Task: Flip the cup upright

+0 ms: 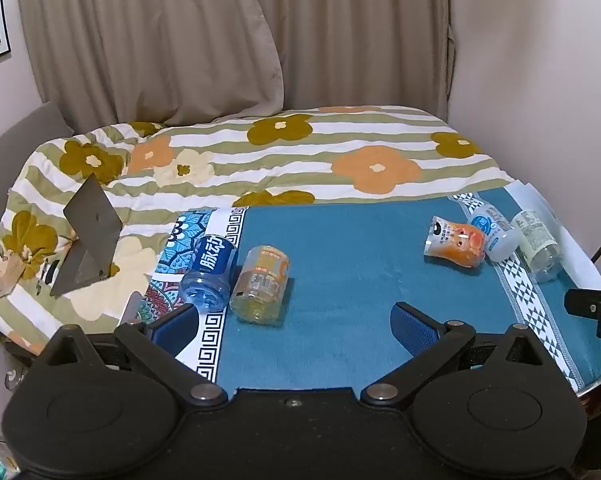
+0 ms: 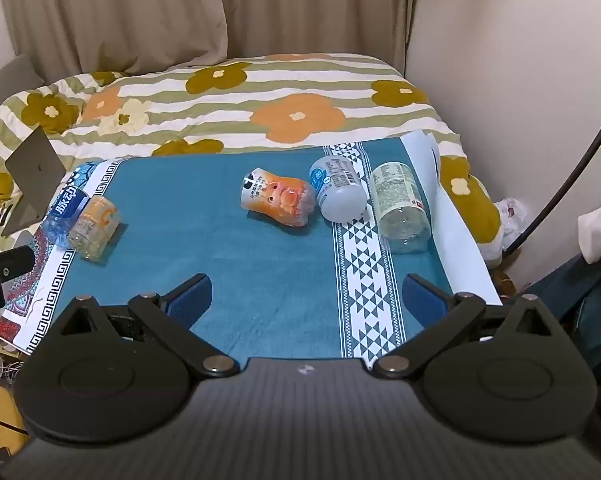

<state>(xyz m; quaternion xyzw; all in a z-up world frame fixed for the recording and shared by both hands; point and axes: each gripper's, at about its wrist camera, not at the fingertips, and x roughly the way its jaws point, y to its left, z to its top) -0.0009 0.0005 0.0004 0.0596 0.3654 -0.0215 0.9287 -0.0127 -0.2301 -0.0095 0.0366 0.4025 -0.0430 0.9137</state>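
**Asker:** Beige curtains (image 1: 160, 40) hang at the back, is that right? What lies in front of them?

**Describer:** Yes. Below the curtains is a bed with a striped, flowered quilt (image 1: 300, 152). A teal cloth (image 1: 340, 280) with patterned borders covers the tabletop nearest the cameras. An open grey laptop (image 1: 88, 236) rests on the quilt, left of the cloth. Plain pale walls close the room in.

**Asker:** Where are the cups?

**Describer:** Five cut-down bottle cups lie on their sides on the teal cloth. At its left border, a blue-labelled cup (image 1: 210, 276) touches an orange-labelled cup (image 1: 260, 284). Toward its right border lie a cartoon-printed cup (image 2: 278, 196), a white-and-blue cup (image 2: 338, 188) touching it, and a clear cup (image 2: 400, 208) just beside that one.

**Asker:** And the grippers?

**Describer:** Both are spread wide and hold nothing. The left gripper (image 1: 294, 326) hovers at the near edge of the cloth, with the orange-labelled cup just ahead of its left finger. The right gripper (image 2: 306, 294) hovers near the right border, well short of the three cups there.

**Asker:** How might the flip be done well?

**Describer:** As a judgement: the fingers should close across one cup's side wall, not its rim, choosing an outer cup so its neighbour is not knocked. The thin plastic probably dents and rolls easily, so a gentle, centred squeeze seems wise, then a turn until the base sits flat.
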